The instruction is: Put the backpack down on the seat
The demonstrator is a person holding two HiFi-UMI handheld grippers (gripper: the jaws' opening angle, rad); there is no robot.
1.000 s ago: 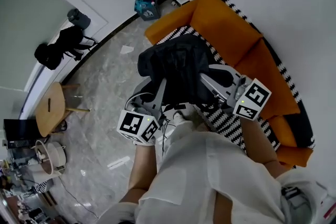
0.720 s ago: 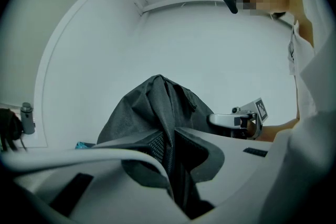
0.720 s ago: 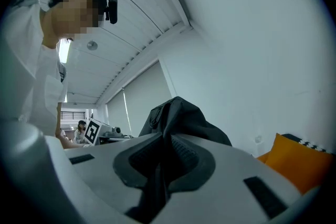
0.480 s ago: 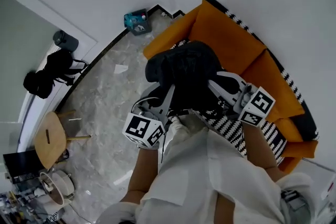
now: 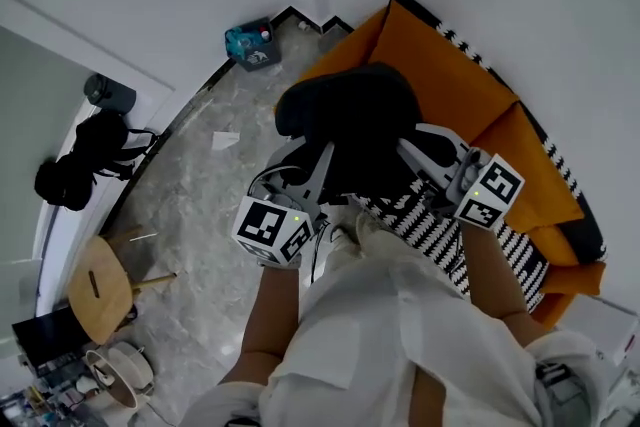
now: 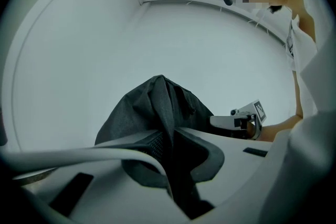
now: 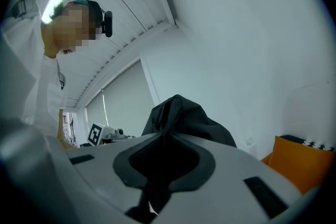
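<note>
At the centre of the head view, slightly above the middle, the black fabric backpack is held up between two grippers over the near part of the black-and-white woven seat. It appears not to be resting on the seat yet, though its underside is hidden. The left gripper has its jaws clenched on a fold of the dark cloth at the bag's left flank. The right gripper pinches a matching fold at the right flank, and in each gripper view the fabric rises straight out from between the pads. Gripping both sides probably keeps the soft bag level and stops it swinging or sagging while it is lined up. It sits left of the orange sofa backrest, over the seat's left end and partly over the grey marbled floor. That suggests it needs carrying a little further over the cushion before lowering. The person stands close against the seat edge, arms bent, likely so the load stays near the body.
</note>
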